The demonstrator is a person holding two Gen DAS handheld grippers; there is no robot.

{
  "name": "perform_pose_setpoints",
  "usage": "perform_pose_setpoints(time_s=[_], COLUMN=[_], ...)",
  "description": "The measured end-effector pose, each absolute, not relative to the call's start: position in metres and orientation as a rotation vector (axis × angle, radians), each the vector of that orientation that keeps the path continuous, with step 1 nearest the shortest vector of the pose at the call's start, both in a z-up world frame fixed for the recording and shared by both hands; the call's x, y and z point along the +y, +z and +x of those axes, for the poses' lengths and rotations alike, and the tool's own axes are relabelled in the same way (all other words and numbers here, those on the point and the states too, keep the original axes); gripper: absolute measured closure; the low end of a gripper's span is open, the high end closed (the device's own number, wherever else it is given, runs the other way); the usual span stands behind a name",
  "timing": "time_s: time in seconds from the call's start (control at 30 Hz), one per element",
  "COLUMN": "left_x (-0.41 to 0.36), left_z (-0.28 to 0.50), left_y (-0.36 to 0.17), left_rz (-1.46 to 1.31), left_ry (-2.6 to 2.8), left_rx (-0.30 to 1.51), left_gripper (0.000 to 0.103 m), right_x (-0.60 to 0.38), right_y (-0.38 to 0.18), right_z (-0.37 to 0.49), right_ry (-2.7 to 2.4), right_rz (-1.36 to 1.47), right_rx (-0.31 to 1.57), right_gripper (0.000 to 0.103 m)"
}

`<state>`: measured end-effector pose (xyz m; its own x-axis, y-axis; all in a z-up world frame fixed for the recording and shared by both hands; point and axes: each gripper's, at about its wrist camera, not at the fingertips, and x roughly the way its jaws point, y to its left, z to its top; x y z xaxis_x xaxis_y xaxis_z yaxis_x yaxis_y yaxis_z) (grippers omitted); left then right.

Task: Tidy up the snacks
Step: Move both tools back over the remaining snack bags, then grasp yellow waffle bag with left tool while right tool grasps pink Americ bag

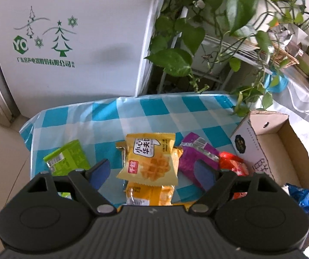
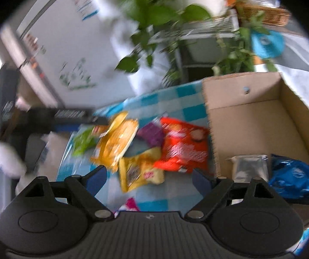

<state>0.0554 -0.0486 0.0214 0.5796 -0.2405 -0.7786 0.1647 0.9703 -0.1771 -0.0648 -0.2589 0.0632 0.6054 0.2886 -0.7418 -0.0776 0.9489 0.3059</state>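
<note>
Left wrist view, two yellow packets [image 1: 151, 161], left tongs [image 1: 152, 172] and right tongs [image 2: 149, 179] wide open, empty

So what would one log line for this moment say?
left tongs: open, over yellow waffle packet | right tongs: open, empty | cardboard box: blue packet, silver packet | other snacks on checked cloth
</note>
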Motion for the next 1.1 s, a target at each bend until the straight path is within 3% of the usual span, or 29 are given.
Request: perform_pose_setpoints(time_s=[0.7,0.83,1.1], left_x=[-0.051,-0.053,-0.054], left_z=[0.104,0.106,0.103], left_y=[-0.017,-0.021,-0.019], left_rz=[-0.110,-0.092,-0.093], left_ry=[-0.272,-0.270,-0.291], left_rx=[1.030,1.039,1.042], left_gripper=[0.019,0.024,0.038], right_x=[-0.188,-0.176,-0.153], right_y=[-0.016,-0.021,-0.026], right_z=[-0.070,-0.072,-0.077], right_ry=[0.321,0.324,0.341], right_rz=[-0.005,-0.063,-0.207], right_rx=[1.147,1.132,1.106], right_gripper=[0.007,0.000,0.000])
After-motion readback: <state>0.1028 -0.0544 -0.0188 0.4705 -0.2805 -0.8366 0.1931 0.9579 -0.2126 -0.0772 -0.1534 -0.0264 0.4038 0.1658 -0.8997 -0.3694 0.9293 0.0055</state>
